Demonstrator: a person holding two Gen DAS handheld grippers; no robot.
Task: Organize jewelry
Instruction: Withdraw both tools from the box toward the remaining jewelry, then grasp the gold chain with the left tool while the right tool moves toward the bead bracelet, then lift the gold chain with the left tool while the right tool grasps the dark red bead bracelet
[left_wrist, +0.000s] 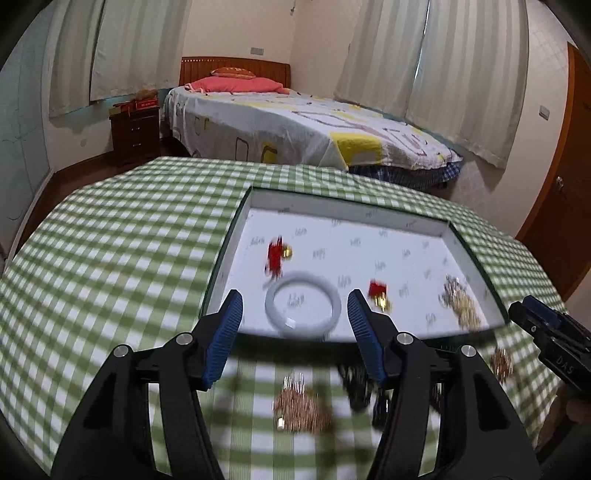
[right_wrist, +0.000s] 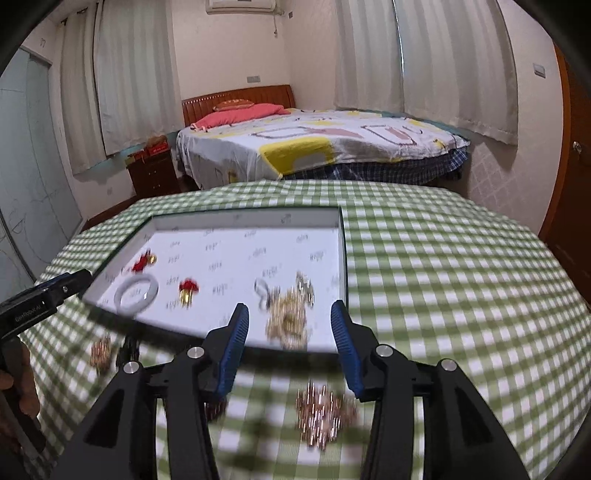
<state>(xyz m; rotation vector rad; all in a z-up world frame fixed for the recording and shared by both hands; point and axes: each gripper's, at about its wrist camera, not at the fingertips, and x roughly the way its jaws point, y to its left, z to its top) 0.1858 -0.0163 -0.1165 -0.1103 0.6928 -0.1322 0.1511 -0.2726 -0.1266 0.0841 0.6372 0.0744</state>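
Note:
A shallow white tray (left_wrist: 332, 206) lies on the green checked cloth. In it are a white bangle (left_wrist: 303, 276), two red charms with gold bells (left_wrist: 275, 254) (left_wrist: 378, 290) and a gold chain pile (left_wrist: 461, 302). My left gripper (left_wrist: 295, 295) hovers open over the tray's near edge, the bangle beyond its empty fingers. My right gripper (right_wrist: 290, 308) is open too and holds nothing, with the gold chain pile (right_wrist: 288, 321) beyond it. A rose-gold chain heap (right_wrist: 325, 410) lies on the cloth under it. Everything near is motion-blurred.
More jewelry lies on the cloth in front of the tray: a rose-gold heap (left_wrist: 301, 406), a dark piece (left_wrist: 358, 384) and a small gold pile (left_wrist: 501, 363). A bed (left_wrist: 295, 118) and a nightstand (left_wrist: 135, 133) stand beyond the table. A hand (right_wrist: 18, 387) holds the left gripper.

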